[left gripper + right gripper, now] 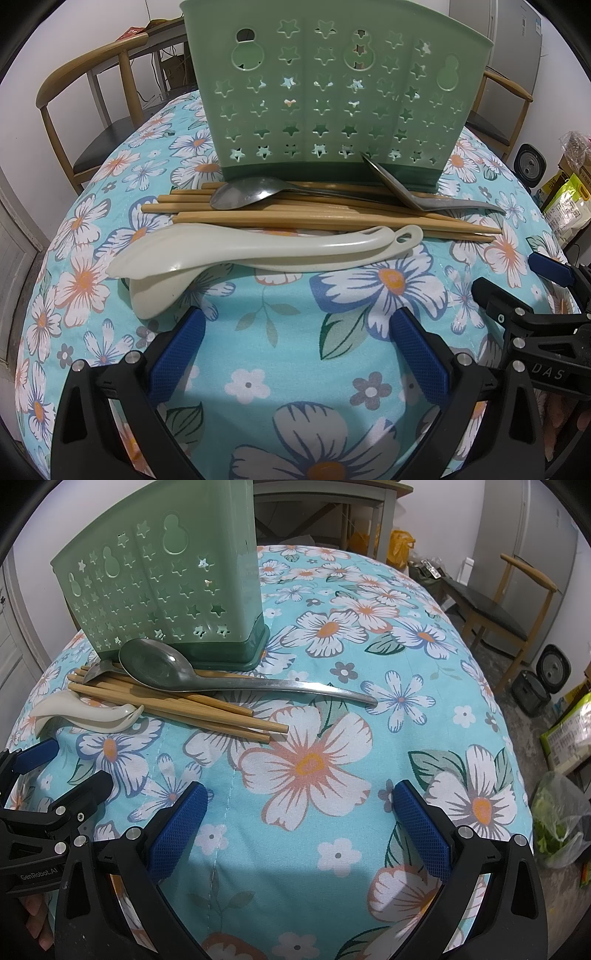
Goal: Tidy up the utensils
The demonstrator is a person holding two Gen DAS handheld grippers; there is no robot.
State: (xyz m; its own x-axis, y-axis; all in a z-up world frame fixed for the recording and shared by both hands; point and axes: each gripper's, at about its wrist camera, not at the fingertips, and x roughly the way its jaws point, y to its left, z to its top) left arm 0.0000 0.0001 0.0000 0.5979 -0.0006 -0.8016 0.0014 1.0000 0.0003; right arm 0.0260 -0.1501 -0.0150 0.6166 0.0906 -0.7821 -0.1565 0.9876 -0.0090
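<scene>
A green utensil holder point(325, 88) with star cut-outs stands upright on the floral tablecloth; it also shows in the right wrist view point(166, 590). In front of it lie several wooden chopsticks point(295, 216) point(192, 709), two metal spoons point(243, 194) point(413, 192) point(159, 664) and two stacked white plastic rice spoons point(229, 251) point(92, 712). My left gripper point(295, 354) is open and empty, low over the cloth just short of the white spoons. My right gripper point(295, 827) is open and empty, to the right of the pile, over bare cloth.
The round table's cloth point(369, 709) drops away at all edges. Wooden chairs point(92, 110) point(517, 602) stand behind and to the right. Bags and boxes point(561, 812) lie on the floor at right. The right gripper's body point(535, 325) is close beside the left one.
</scene>
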